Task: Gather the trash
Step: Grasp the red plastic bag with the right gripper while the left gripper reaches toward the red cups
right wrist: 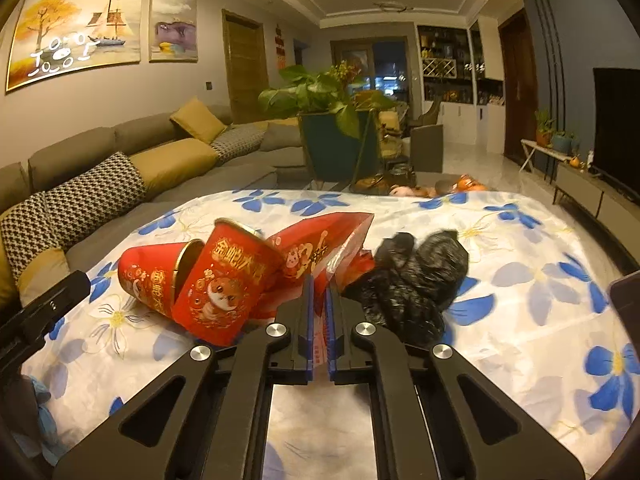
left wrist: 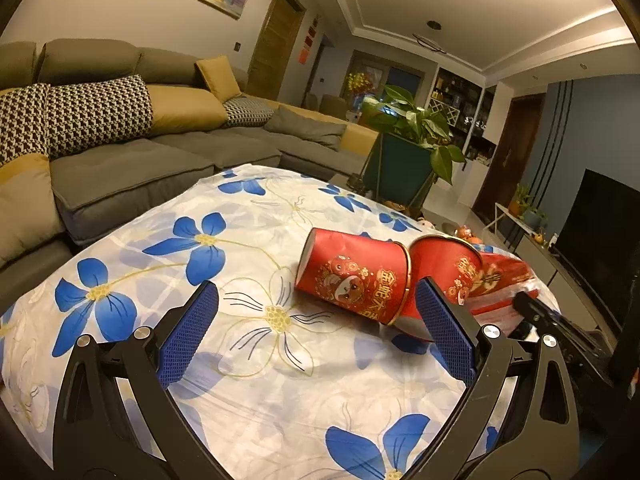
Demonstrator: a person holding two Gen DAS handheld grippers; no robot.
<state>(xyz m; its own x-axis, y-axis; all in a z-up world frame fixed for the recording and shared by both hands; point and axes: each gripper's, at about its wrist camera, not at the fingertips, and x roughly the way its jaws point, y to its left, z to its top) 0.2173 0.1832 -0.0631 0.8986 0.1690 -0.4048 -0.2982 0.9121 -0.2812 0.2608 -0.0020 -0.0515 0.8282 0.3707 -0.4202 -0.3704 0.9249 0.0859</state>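
Observation:
Two red paper cups lie on their sides on the flowered tablecloth (left wrist: 256, 240), touching: one cup (left wrist: 352, 276) straight ahead of my left gripper (left wrist: 317, 285), the other cup (left wrist: 444, 264) just behind its right finger. That gripper is open, hovering low with nothing between its pads. In the right wrist view the same cups (right wrist: 220, 292) (right wrist: 152, 276) sit left of my right gripper (right wrist: 320, 282), which is shut on the edge of a red plastic bag (right wrist: 320, 240). A crumpled black plastic bag (right wrist: 412, 276) lies right of it. The red bag (left wrist: 500, 280) also shows beyond the cups.
A grey sofa (left wrist: 132, 168) with cushions runs along the table's left side. A potted plant (right wrist: 336, 136) stands past the far edge, with small orange items (right wrist: 464, 184) near it. A TV (right wrist: 616, 128) is at the right. The near tablecloth (right wrist: 520, 320) is bare.

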